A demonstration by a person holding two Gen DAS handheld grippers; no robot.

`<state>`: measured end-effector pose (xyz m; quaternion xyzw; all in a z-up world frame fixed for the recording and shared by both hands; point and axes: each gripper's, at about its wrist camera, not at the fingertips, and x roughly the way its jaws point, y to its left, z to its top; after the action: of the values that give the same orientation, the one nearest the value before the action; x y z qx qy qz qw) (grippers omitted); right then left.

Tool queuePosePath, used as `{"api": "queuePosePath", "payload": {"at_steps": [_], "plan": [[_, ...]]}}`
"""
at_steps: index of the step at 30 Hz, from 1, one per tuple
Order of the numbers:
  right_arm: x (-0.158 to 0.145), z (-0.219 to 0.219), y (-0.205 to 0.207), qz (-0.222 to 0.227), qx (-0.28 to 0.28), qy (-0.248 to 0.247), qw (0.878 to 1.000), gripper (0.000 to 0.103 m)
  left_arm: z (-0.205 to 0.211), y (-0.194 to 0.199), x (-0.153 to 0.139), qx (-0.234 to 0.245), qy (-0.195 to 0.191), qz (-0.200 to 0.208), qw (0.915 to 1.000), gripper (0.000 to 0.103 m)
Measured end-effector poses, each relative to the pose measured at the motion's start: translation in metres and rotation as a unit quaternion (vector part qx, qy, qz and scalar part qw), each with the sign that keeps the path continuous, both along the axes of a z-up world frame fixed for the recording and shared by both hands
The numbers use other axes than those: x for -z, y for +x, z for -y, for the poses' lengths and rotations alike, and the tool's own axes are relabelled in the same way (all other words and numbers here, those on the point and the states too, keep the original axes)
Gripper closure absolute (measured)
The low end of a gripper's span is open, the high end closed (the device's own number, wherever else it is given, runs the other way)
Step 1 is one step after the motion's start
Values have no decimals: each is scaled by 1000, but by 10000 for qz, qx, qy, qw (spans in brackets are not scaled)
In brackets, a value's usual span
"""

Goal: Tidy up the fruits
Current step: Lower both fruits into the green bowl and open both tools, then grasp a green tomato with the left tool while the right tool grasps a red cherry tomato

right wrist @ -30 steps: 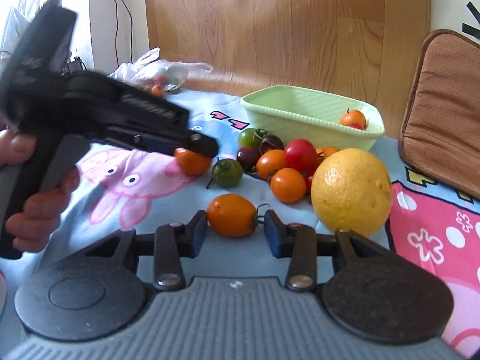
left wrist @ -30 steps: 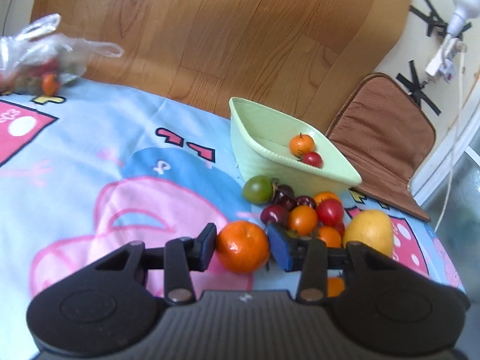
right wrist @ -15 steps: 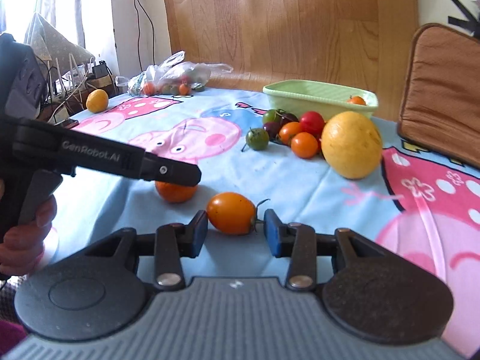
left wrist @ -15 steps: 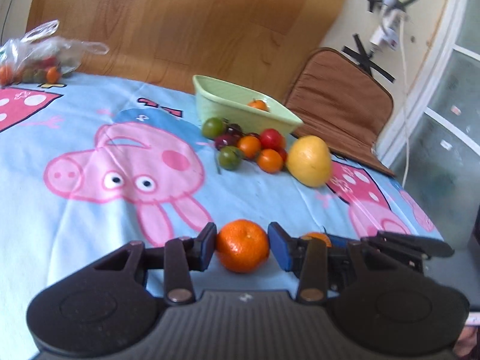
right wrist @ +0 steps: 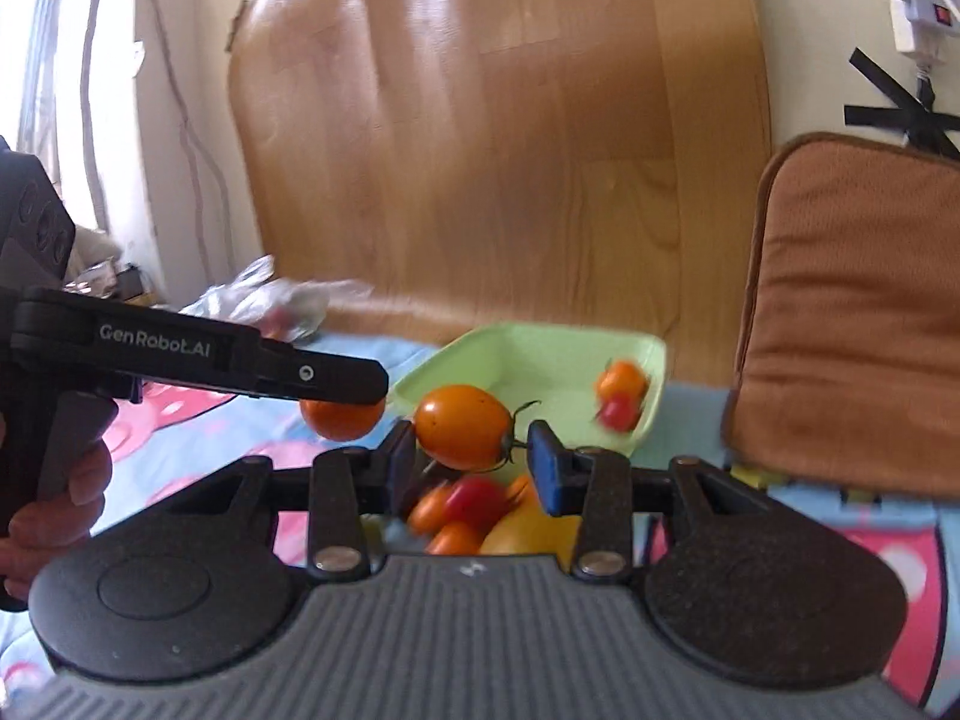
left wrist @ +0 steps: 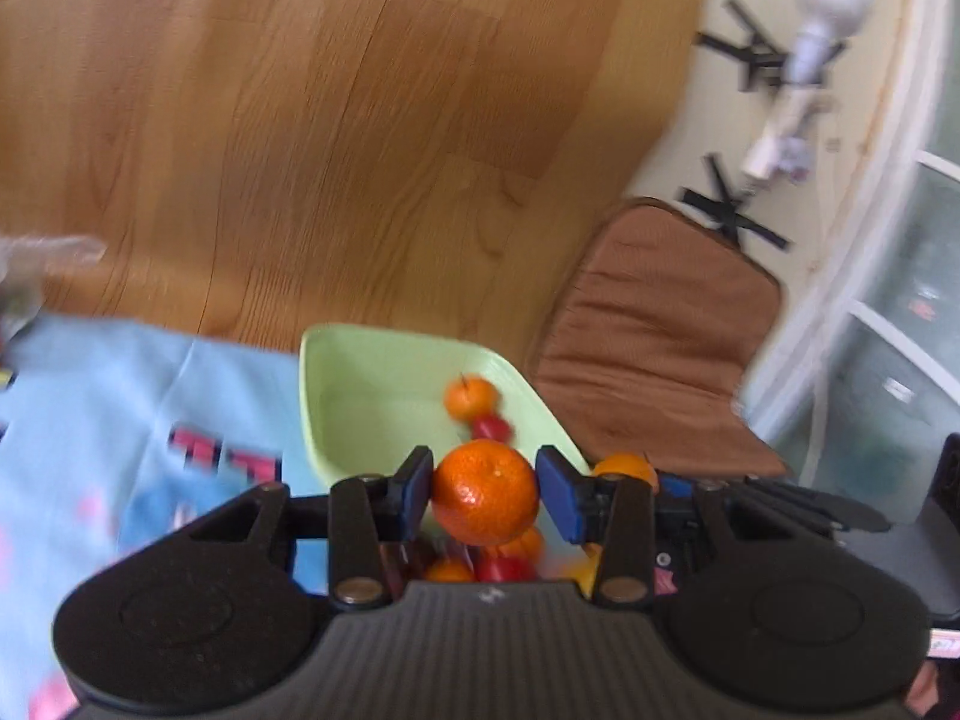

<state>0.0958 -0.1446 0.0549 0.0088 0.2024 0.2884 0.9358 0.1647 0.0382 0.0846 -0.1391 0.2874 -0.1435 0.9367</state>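
Two fruits carried at once, mandarin (left wrist: 485, 493) pinched in the left gripper (left wrist: 485, 495) at lower centre, orange tomato (right wrist: 463, 427) clamped in the right gripper (right wrist: 471, 461), both raised before the green bowl (left wrist: 336, 420), probably for dropping in beside the pair inside.

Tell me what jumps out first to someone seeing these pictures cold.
Each gripper carries a fruit in its jaws: the left gripper is shut on a round mandarin, the right gripper on an oval orange tomato with its stem. Just beyond both sits a pale green basin on the cartoon-print cloth, holding a small orange fruit and a small red fruit, with more loose fruit blurred below the jaws.
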Motion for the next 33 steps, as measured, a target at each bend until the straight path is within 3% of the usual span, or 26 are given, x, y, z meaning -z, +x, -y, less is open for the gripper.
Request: {"api": "queuePosePath", "payload": {"at_steps": [6,12,15,21,23,27,29,33], "plan": [[15,-12,92,-920,141,-467,9946,59,12,80,28,-257,459,-469,9975,65],[29,-18,112,-1086,144,-640,9919,57,15,98,48,-322,706,-635,9950,63],[27,-13,104,-997,228,-528,9933,57,13,83,42,-297,587,-526,9964,63],[6,12,50,-317,245,-165,9991,57,-9,4,15,-250,146,150,9995,57],[5,24,27,-149,266,-41,9995,57,-9,-24,17,-230,184,216,9993,57],[13,33,-10,-230,150,86,9996,57,-6,-63,36,-325,297,62,9990,57],[15,22,-27,-69,-83,-124,9999,57,-2,-75,46,-299,404,5,9987,57],[18,-20,-36,411,-471,-1208,9907,60,15,-82,59,-177,945,-17,9954,52]]}}
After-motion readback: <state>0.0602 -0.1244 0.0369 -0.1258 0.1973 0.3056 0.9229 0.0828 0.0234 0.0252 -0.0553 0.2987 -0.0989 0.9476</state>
